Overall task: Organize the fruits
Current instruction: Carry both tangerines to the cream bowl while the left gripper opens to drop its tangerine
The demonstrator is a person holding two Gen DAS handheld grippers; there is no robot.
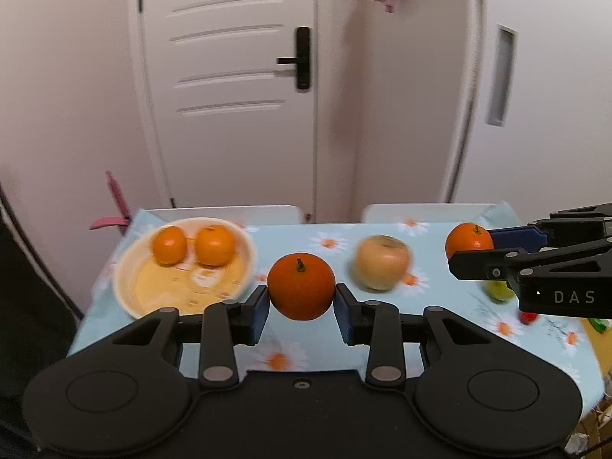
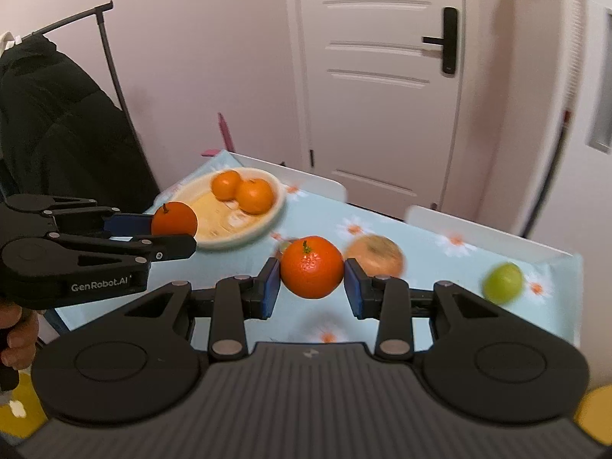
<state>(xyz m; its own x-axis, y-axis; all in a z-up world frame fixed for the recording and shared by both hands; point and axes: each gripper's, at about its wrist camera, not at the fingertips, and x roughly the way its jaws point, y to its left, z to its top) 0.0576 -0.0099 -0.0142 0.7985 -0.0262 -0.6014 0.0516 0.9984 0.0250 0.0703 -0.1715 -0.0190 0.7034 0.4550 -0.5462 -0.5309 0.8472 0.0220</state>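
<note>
Evenly lit, soft indoor light, no harsh shadows. Motion blur smearing the bowl, the pale apple beside it and the green fruit. Strong fisheye bending of the door; dark vignette at corners.

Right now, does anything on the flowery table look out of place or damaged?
Mostly tidy. The large tan round fruit beside the held oranges has a dark, mottled top, possibly bruising, though blur hides detail. A small green fruit sits alone near the table's right edge, far from the cream bowl.
</note>
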